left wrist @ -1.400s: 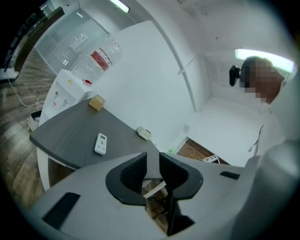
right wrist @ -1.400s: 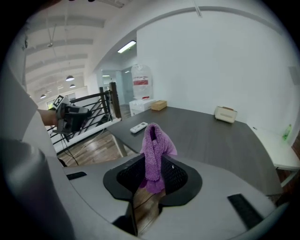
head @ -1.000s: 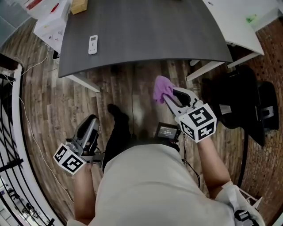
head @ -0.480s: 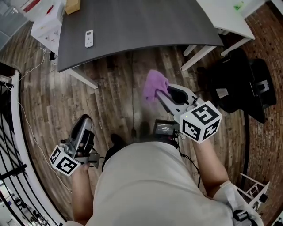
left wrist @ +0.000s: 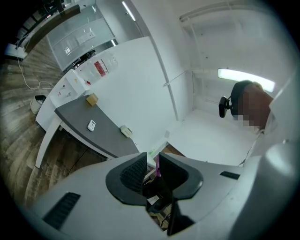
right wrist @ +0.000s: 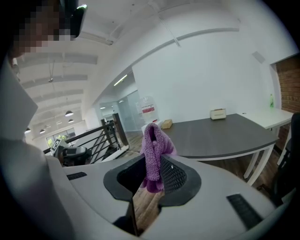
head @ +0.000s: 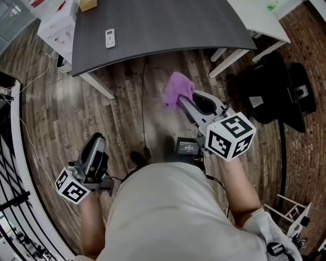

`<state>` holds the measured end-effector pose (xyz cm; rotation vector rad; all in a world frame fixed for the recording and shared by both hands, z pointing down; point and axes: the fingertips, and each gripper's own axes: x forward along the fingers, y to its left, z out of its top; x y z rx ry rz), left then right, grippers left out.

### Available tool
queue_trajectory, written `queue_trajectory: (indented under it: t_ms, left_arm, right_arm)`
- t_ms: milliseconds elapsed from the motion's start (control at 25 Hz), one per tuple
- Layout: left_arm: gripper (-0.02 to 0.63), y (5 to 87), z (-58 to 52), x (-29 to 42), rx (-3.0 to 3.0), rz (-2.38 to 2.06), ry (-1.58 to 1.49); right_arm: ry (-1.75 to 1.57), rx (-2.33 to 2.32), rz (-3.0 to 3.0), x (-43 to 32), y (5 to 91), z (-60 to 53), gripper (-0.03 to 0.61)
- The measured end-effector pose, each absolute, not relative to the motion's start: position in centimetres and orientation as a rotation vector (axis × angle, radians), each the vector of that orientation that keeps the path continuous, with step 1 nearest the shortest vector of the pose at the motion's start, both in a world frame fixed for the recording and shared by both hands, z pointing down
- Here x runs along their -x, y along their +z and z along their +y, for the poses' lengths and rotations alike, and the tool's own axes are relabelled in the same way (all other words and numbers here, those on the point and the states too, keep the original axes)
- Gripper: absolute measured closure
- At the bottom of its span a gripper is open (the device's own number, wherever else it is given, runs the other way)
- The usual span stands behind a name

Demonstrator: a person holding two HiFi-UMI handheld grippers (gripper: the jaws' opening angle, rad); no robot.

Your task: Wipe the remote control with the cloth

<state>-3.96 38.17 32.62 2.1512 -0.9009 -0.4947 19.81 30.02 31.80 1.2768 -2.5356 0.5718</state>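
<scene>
The white remote control [head: 109, 38] lies near the left end of the dark grey table [head: 173, 25], far ahead of both grippers; it also shows in the left gripper view as the remote [left wrist: 92, 125]. My right gripper [head: 184, 103] is held over the wooden floor, short of the table's front edge, and is shut on a purple cloth [head: 177, 89]. In the right gripper view the cloth [right wrist: 153, 150] stands up between the jaws of that gripper [right wrist: 153, 174]. My left gripper [head: 97, 141] hangs low at the left, shut and with nothing in it [left wrist: 151, 169].
A tan box [head: 87, 5] and white cabinets [head: 58, 25] stand by the table's left end. At the right are a white desk [head: 265, 20] and a black office chair [head: 277, 97]. A black railing [head: 10, 153] runs along the left. A cable [head: 143, 102] trails on the floor.
The right gripper has carried the cloth up and a little left in the head view and has rolled somewhat. The left gripper has shifted slightly. Neither grip has changed.
</scene>
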Motion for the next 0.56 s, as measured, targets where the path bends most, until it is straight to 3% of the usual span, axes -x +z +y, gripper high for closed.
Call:
queue_trajectory:
  t_ms: [560]
  left_arm:
    - [0.531, 23.0, 36.2, 2.7, -2.402, -0.786, -0.632]
  right_arm:
    - [0.476, -1.388, -2.494, -22.2, 29.5, 29.5, 0.488]
